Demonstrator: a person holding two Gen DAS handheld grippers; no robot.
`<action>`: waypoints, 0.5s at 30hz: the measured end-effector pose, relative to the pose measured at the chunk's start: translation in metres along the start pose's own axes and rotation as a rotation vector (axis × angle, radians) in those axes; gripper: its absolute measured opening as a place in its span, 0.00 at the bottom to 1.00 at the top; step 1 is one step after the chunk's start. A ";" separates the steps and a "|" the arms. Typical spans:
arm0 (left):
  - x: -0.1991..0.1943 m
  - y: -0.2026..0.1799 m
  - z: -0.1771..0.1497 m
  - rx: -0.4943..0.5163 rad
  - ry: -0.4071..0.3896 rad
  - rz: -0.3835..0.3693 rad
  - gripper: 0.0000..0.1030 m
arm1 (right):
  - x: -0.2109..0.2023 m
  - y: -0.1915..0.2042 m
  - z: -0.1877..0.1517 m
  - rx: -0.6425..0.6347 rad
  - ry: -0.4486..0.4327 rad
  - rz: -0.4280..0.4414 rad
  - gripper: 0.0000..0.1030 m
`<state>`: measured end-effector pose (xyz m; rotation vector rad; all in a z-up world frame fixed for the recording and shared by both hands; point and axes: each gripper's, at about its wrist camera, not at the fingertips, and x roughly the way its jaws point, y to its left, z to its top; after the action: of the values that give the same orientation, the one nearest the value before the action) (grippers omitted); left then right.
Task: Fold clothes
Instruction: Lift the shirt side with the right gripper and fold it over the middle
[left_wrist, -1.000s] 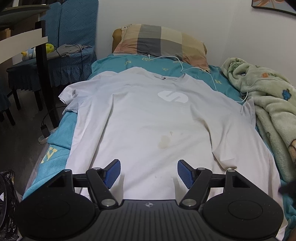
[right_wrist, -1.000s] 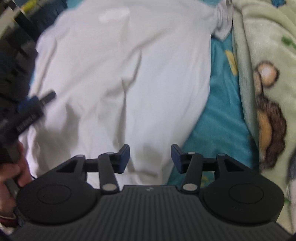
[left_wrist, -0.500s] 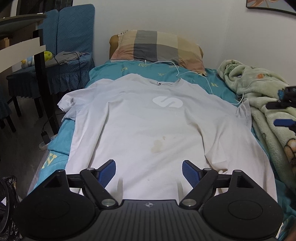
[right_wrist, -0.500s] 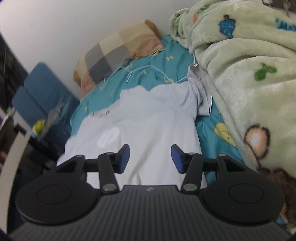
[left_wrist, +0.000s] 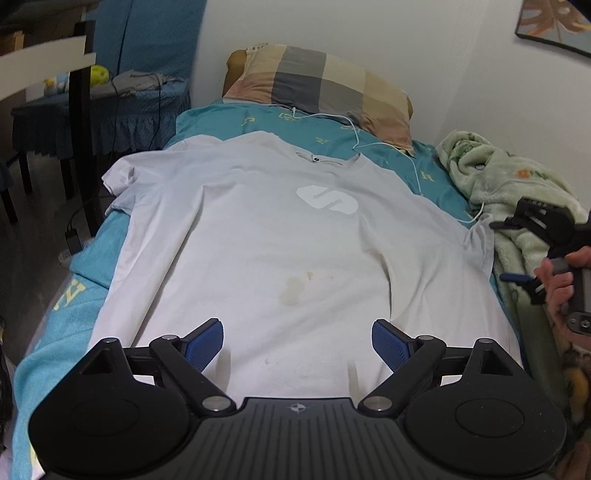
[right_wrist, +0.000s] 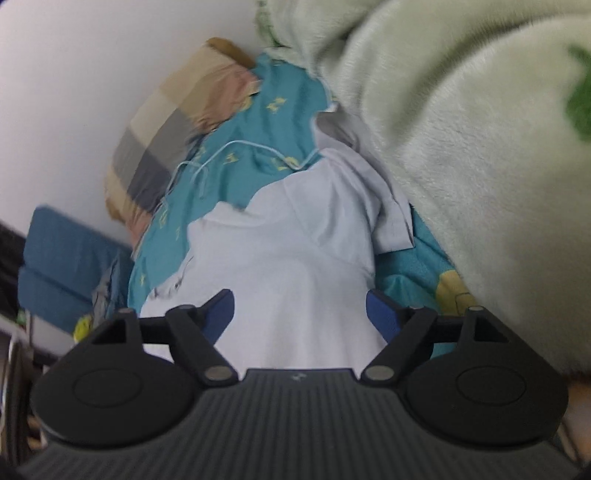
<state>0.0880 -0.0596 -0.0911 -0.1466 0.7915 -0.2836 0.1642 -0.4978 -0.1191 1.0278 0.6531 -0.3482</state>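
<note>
A white T-shirt (left_wrist: 288, 236) with a white logo and a yellowish stain lies spread flat on the teal bed sheet (left_wrist: 280, 122), collar toward the pillow. My left gripper (left_wrist: 297, 341) hovers over the shirt's hem, its jaws opening wide with nothing between them. In the left wrist view my right gripper (left_wrist: 517, 251) shows at the right edge, held by a hand beside the shirt's right sleeve. In the right wrist view my right gripper (right_wrist: 300, 312) hangs over the shirt (right_wrist: 295, 258) near that crumpled sleeve (right_wrist: 380, 206), jaws opening, nothing between them.
A checked pillow (left_wrist: 321, 88) lies at the head of the bed with a white cable (left_wrist: 384, 147) trailing over the sheet. A green fleece blanket (left_wrist: 517, 192) is heaped along the right side. Blue chairs (left_wrist: 122, 96) and a dark table leg (left_wrist: 83, 122) stand left of the bed.
Both grippers' jaws have spread wider. The right gripper swung from the shirt's lower right up to the right sleeve, rolling as it went, and now shows in the left wrist view.
</note>
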 end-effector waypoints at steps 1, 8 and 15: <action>0.001 0.003 0.002 -0.012 0.001 -0.002 0.87 | 0.007 -0.004 0.003 0.038 -0.010 -0.017 0.78; 0.019 0.012 0.016 -0.040 -0.002 -0.010 0.87 | 0.067 -0.025 0.018 0.143 -0.077 -0.076 0.79; 0.043 0.018 0.022 -0.047 0.012 -0.032 0.87 | 0.114 -0.003 0.027 -0.088 -0.182 -0.067 0.80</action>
<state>0.1356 -0.0550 -0.1091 -0.2020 0.8087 -0.2968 0.2580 -0.5191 -0.1859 0.8798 0.5345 -0.4622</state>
